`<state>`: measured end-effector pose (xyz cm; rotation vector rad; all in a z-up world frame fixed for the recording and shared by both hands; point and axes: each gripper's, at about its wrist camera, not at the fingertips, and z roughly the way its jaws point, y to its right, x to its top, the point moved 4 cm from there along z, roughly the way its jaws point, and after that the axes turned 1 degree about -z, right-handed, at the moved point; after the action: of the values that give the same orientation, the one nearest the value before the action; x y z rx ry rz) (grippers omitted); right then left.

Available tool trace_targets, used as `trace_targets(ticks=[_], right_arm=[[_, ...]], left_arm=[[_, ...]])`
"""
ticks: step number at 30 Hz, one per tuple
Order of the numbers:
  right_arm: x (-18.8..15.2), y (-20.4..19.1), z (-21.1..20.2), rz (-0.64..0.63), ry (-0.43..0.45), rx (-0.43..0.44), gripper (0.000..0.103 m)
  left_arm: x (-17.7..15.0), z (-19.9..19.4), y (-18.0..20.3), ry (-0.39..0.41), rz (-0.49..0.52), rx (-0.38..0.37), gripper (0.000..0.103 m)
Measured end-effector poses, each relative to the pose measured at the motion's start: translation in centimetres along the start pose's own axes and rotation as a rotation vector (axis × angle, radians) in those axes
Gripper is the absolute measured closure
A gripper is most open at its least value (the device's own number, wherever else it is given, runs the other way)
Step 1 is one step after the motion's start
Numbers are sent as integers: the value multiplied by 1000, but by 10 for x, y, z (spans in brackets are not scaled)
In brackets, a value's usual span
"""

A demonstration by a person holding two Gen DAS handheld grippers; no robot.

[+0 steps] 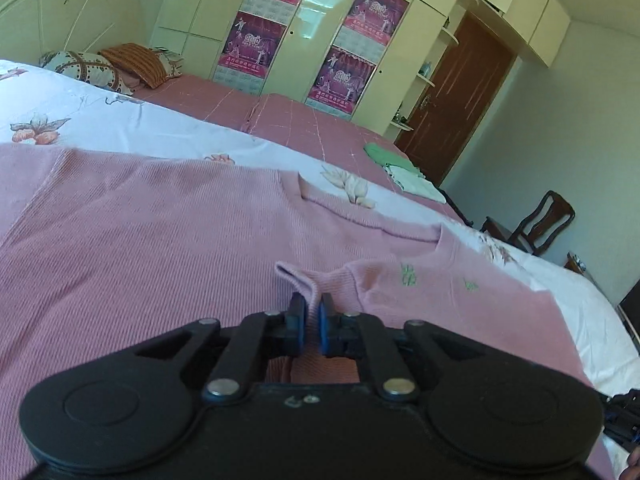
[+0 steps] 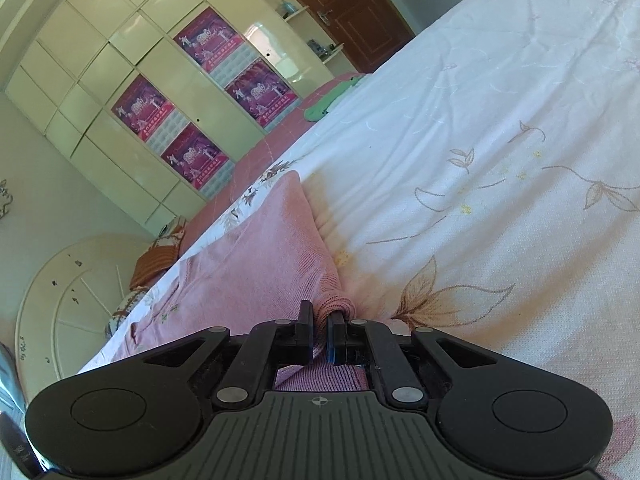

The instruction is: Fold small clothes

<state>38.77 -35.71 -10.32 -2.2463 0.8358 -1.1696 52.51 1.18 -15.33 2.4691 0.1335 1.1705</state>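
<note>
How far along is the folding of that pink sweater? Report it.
Done: the pink sweater lies spread on the floral sheet, and a folded green garment sits further along the bed. In hand: the left gripper is shut on a fold of knit, and the right gripper is shut on a bunched edge. Left: no sweater fold looks finished yet.

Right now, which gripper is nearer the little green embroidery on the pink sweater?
Left. The left gripper pinches sweater fabric just beside the embroidery. The right gripper grips another sweater edge; no embroidery is clearly visible there.
</note>
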Motion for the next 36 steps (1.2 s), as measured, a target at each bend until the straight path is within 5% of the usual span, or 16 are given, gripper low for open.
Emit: trace_targets(ticks=[2,3,4,6,7,9,15,18,21,22,25,32,35,36], right_arm=[[0,1,-1,3,0,0,98],[1,1,-1,3,0,0,98],[1,1,-1,2,0,0,98],[2,2,-3,10,-3,7,98],[3,1,-6,9,-11,12,98],[4,-4,-22,-25,20,26,97],[8,-2,-54,6,104,47,98],[9,-20,-37,-77,62,81,98],[0,-15,0,-146,-56,-85,103],[-1,-12,3,-129,-44,-75,103],[0,-23,-10,-141,-24,-57,103],[-27,-44,-8,-230,-118,32,103],[-37,-55,-1,-235,-152,48,103],[-40,-59,2,-243,-158,31,94]], left_arm=[[3,-2,-2,7,7,21,85],[4,-9,-3,37,6,48,74],[5,-17,-3,66,16,67,50],[5,-40,-5,136,44,72,37],[5,-50,-4,149,55,54,49],[2,-61,-1,133,77,41,58],[-13,-58,24,104,213,-17,58],[-29,-32,25,-12,249,35,56],[-31,-29,22,-25,240,47,55],[-29,-33,22,-19,230,52,49],[-26,-63,8,50,174,65,28],[-33,-158,-78,123,-45,256,34],[-38,-201,-129,143,-216,358,34],[-40,-218,-150,158,-304,380,31]])
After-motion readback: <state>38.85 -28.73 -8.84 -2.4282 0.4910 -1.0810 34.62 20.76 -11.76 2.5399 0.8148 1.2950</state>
